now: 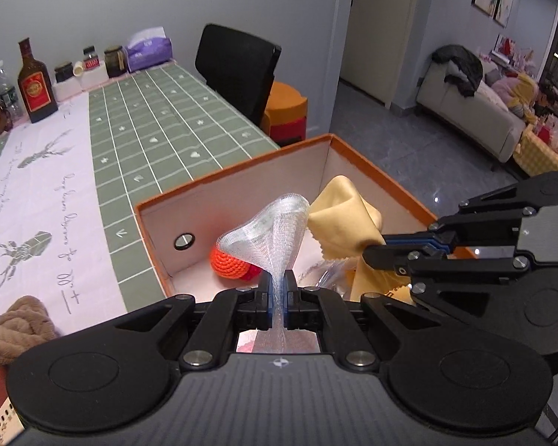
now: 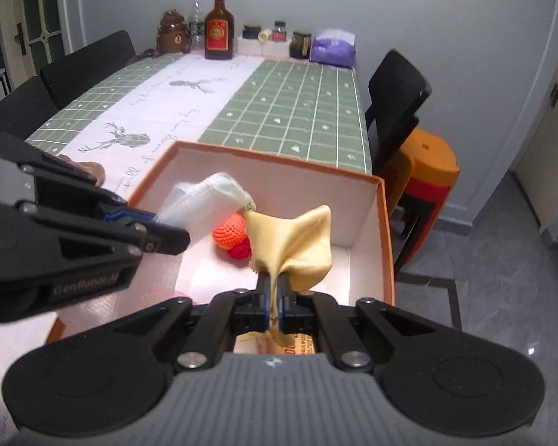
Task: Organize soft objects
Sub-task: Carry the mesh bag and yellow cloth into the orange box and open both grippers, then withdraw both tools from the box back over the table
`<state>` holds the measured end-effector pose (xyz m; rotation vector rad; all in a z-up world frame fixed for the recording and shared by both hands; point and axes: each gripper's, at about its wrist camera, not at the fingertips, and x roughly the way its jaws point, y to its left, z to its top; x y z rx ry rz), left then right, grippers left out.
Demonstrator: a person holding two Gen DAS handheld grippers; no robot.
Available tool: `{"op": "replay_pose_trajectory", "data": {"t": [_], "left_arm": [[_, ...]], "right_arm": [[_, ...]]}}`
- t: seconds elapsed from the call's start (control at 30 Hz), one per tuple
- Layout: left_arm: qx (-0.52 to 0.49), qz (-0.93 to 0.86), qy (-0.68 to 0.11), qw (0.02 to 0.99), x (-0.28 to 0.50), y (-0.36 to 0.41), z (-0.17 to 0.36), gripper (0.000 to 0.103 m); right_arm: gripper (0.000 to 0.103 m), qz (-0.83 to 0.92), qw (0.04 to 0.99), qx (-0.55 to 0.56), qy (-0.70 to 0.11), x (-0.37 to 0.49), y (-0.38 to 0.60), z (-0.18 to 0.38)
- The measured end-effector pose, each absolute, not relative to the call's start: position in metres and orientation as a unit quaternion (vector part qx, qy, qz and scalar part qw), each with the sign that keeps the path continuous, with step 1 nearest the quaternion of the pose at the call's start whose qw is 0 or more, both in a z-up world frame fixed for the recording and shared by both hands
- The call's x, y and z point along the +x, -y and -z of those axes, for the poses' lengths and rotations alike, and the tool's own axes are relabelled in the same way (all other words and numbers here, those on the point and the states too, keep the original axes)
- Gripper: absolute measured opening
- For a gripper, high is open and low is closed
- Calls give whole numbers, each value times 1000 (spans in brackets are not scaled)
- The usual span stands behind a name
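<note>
The left gripper (image 1: 278,290) pinches a white mesh pouch (image 1: 275,230); the right gripper (image 2: 275,299) clamps a yellow cloth (image 2: 297,238). Both hang over the orange-rimmed box (image 2: 385,223) at the table's (image 2: 297,111) near edge, an orange crochet ball (image 1: 228,262) inside.

ball (image 1: 230,264) in box (image 1: 241,174) | box on table (image 1: 175,126) | bottle (image 1: 35,85) behind
</note>
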<state>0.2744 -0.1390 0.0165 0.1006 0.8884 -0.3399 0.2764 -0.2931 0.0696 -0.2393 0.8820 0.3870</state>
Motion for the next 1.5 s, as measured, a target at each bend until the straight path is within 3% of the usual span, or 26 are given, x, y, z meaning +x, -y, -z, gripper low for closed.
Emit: {"op": "replay_pose_trajectory", "data": {"t": [0.37, 0.63, 0.77, 0.9, 1.03, 1.17, 1.5], "left_arm": [[31, 163, -462, 871, 311, 148, 9, 6], [44, 150, -474, 867, 310, 152, 10, 33], [40, 142, -466, 872, 304, 143, 2, 49], [27, 142, -446, 883, 292, 132, -12, 69], [17, 146, -421, 895, 274, 120, -30, 70], [5, 135, -377, 916, 243, 102, -52, 70], [-37, 71, -254, 964, 138, 32, -68, 70]], "right_arm": [[2, -189, 856, -108, -469, 319, 292, -33], [10, -186, 851, -126, -475, 320, 292, -28], [31, -178, 855, -125, -471, 318, 296, -34], [35, -173, 861, -123, -462, 308, 296, -47], [41, -164, 874, -124, -440, 290, 290, -68], [61, -153, 896, -130, -396, 258, 277, -93], [66, -197, 933, -87, -287, 161, 226, -115]]}}
